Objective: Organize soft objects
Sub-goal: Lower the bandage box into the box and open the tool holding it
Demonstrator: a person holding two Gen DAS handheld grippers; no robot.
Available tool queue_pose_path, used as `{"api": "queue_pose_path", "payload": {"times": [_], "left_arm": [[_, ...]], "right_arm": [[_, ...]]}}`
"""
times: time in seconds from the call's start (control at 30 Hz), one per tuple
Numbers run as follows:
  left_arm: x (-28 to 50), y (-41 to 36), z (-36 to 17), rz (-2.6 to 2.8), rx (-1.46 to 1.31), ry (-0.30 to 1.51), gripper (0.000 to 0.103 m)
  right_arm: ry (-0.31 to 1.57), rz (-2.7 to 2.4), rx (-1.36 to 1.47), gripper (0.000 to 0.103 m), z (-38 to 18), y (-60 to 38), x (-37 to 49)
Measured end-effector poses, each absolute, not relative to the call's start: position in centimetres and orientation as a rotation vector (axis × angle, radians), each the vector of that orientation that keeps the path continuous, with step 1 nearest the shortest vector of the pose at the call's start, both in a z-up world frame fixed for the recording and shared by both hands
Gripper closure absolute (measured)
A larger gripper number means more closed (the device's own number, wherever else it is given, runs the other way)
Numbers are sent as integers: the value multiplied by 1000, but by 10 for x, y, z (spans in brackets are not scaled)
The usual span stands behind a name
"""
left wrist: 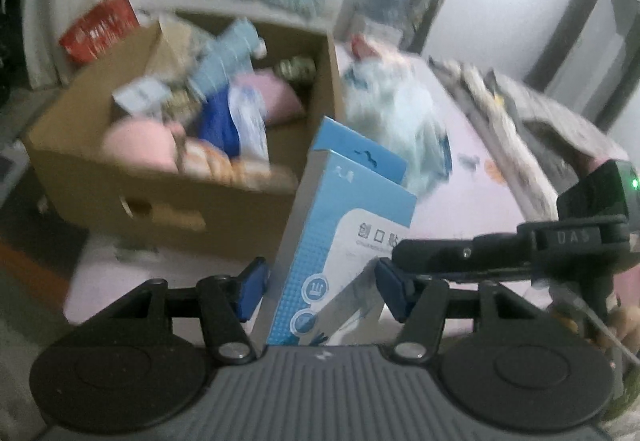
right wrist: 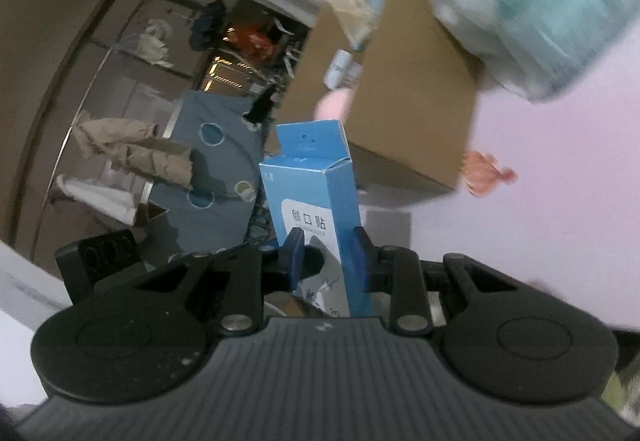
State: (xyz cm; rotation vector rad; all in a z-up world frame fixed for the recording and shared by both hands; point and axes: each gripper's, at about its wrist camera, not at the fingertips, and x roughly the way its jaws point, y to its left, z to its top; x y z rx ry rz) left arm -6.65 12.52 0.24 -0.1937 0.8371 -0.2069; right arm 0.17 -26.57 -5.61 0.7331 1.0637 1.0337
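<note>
One tall blue and white cardboard carton with printed characters [left wrist: 344, 233] is standing between the jaws of both tools, above a pink bed sheet [left wrist: 472, 201]. One open brown cardboard box [left wrist: 120, 177] is sitting on the bed behind it, filled with soft things that are too blurred to count; among them one pink cushion [left wrist: 140, 145] and one dark blue cloth [left wrist: 218, 121] are showing. One pale blue fluffy bundle [left wrist: 396, 113] is lying just beside the box on its right. The left hand-held gripper [left wrist: 320, 289] is pointing down at a slant, and its two blue pads [left wrist: 252, 289] are standing on either side of the carton's wide face; the left pad is next to its edge, but I cannot tell if both are pressing. The right hand-held gripper [right wrist: 326, 261] is pointing more level and is rolled, so the room is looking tilted, and it is clenching the narrow sides of the same carton [right wrist: 316, 209] with its pads [right wrist: 294, 257]. Only the left view is showing the inside of the box, a red packet [left wrist: 100, 27] behind it and the other tool crossing from the right. Only the right view is showing the floor beyond the bed, with one blue mat with circles [right wrist: 212, 169] and one beige padded garment [right wrist: 132, 153].
</note>
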Motion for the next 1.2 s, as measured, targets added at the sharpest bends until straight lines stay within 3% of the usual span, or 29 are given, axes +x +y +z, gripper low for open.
{"api": "queue_pose_path", "payload": {"times": [0.33, 0.43, 0.57, 0.83, 0.9, 0.97, 1.03, 1.2], "left_arm": [[-5, 162, 41, -124, -261, 739, 47], [27, 171, 34, -114, -297, 758, 46], [69, 174, 15, -157, -354, 805, 60], [105, 164, -15, -208, -407, 870, 59], [107, 161, -17, -208, -384, 886, 54], [106, 159, -17, -198, -349, 897, 36], [105, 158, -16, -172, -310, 905, 29], [109, 162, -25, -115, -231, 984, 22]], "right_arm": [[971, 1127, 705, 78, -4, -219, 81], [975, 1104, 717, 77, -5, -208, 115], [987, 1061, 724, 78, -14, -198, 149], [961, 958, 704, 78, -26, -206, 177], [943, 959, 717, 78, -26, -213, 174], [912, 956, 714, 78, -23, -222, 172], [887, 954, 713, 76, -18, -230, 169], [833, 933, 714, 72, -14, -254, 156]]}}
